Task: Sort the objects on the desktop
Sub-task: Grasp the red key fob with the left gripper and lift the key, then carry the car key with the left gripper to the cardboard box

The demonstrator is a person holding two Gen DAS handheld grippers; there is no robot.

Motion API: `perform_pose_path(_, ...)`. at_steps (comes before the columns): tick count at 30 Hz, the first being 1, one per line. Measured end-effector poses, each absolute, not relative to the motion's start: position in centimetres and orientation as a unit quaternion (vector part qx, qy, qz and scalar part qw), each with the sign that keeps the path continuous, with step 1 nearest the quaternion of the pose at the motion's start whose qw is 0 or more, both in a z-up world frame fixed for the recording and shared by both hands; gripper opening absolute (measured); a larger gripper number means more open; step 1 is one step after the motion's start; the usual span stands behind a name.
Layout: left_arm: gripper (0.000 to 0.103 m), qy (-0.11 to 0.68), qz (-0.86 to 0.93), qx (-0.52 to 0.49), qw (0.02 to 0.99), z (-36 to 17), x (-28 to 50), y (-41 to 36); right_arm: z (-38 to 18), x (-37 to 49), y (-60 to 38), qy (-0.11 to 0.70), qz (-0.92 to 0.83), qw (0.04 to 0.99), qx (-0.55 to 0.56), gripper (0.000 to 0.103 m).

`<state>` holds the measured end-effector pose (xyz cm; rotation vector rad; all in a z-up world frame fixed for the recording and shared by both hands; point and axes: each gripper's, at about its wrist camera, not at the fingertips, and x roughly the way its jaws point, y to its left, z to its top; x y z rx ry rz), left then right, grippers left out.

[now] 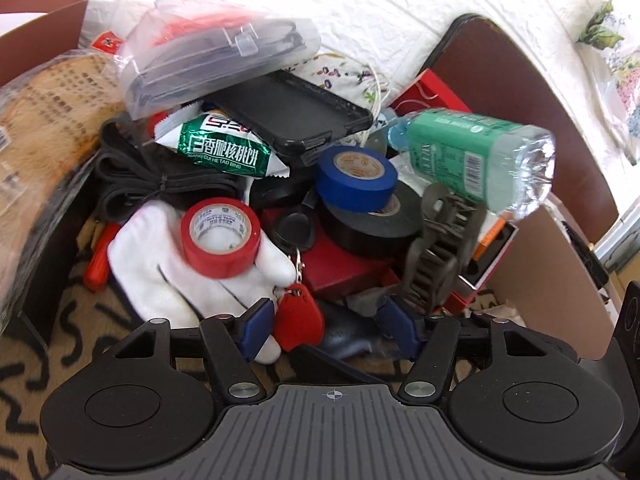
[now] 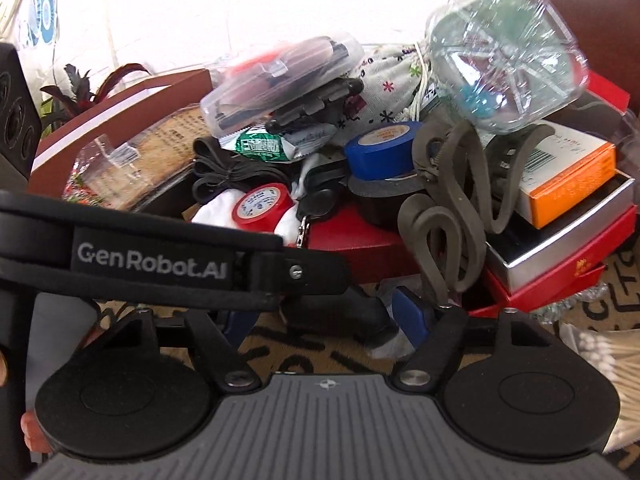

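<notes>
**Heaped clutter, both tongs agape**

Hard to read in full: a brown box wall (image 1: 520, 92) at the back, cut off by the edge; a bagged loaf (image 1: 44, 120) at far left, blurred and cropped; a water bottle (image 1: 460, 152) tilted atop the heap's right side, smeared in the left wrist view, seen only bottom-on in the right wrist view; a clear plastic case (image 1: 208, 68) leaning on a black phone case (image 1: 288, 108), contents dim behind the lid; a white glove (image 1: 148, 264) partly under a red tape roll (image 1: 224, 252); a black tape roll (image 1: 368, 232) half covered by a blue tape roll (image 1: 352, 188); a green snack packet (image 1: 224, 148) tucked under the phone case; a red box (image 1: 344, 264) mostly buried.

In the right wrist view, a black strap (image 2: 152, 260) across the lower left, masking the heap's near side; a hand's fingers (image 2: 24, 428) barely showing at the edge; cotton swabs (image 2: 600, 356) cropped at lower right.

Left tongs (image 1: 326, 320): parted about halfway, gripping nothing; a red key fob (image 1: 300, 324) between the pads, against the left pad, apart from the right.

Right tongs (image 2: 326, 320): likewise parted, empty; left pad half hidden by the strap; a grey rubber band (image 2: 440, 248) looped just above the right pad, contact unclear.
</notes>
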<state>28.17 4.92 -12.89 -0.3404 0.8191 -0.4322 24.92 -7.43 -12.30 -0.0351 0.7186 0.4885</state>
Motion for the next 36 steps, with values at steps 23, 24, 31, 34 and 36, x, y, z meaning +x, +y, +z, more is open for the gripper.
perform_pose_path(23,0.045,0.438,-0.199,-0.172,0.860,-13.4,19.0,5.3,-11.7,16.5,-9.6,0.406,0.283,0.869,-0.034,0.044)
perform_pose_path(24,0.045,0.440,-0.200,-0.170,0.859,-13.3,18.0,5.2,-11.6,15.6,-9.8,0.408,0.284,0.867,-0.031,0.043)
perform_pose_path(31,0.048,0.462,-0.212,-0.170,0.844,-12.9,11.5,5.0,-11.6,8.8,-12.1,0.426,0.310,0.850,-0.002,0.038)
perform_pose_path(34,0.049,0.465,-0.210,-0.162,0.845,-12.8,9.2,4.6,-11.3,6.4,-12.2,0.431,0.322,0.843,-0.011,0.040)
perform_pose_path(36,0.051,0.467,-0.207,-0.165,0.844,-12.8,8.0,4.6,-11.0,5.0,-12.1,0.431,0.326,0.842,-0.012,0.042)
